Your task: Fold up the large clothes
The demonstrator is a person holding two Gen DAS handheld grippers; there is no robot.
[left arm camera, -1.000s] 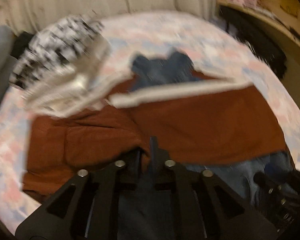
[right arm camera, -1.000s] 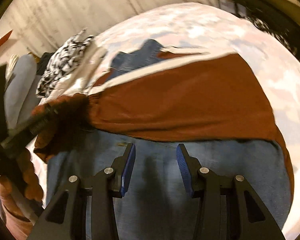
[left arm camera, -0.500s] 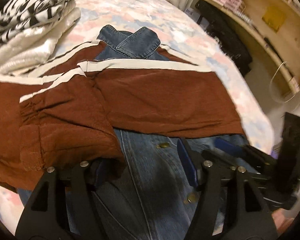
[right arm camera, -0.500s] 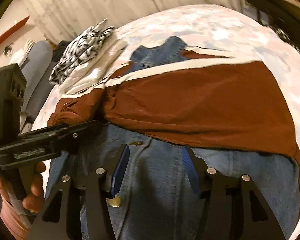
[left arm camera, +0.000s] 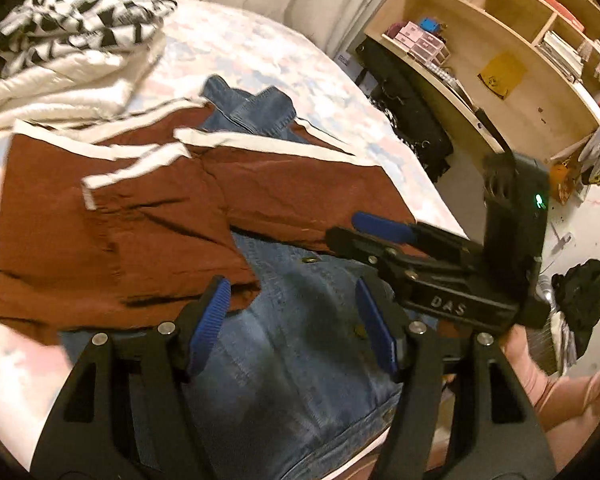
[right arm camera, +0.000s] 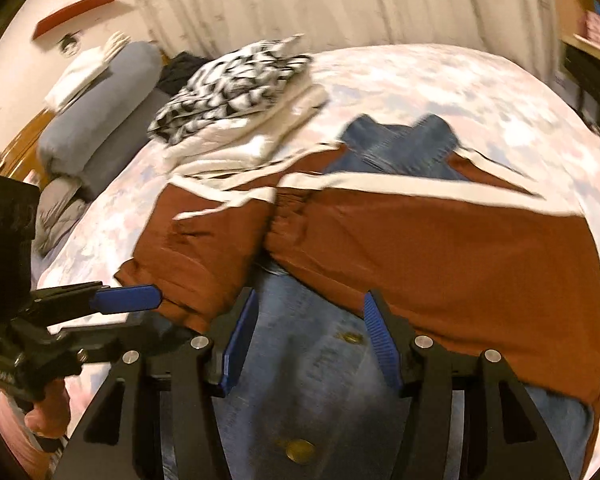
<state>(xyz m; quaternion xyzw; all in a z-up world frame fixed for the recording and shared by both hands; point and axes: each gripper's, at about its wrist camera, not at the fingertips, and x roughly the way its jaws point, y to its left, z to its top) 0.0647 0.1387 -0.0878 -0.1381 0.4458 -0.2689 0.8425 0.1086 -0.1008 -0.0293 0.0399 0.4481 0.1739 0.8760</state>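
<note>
Left gripper (left arm camera: 296,320) newly open, clear of jacket (left arm camera: 112,224)

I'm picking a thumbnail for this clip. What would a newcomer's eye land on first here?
Most striking is the rust-brown jacket with white stripes, its sleeves folded in across the middle of the bed over a blue denim garment. Next, the black-and-white patterned cloth heaped on a white quilted piece at the far left. In the foreground, both tongs, left and right, stand open above the denim.
</note>
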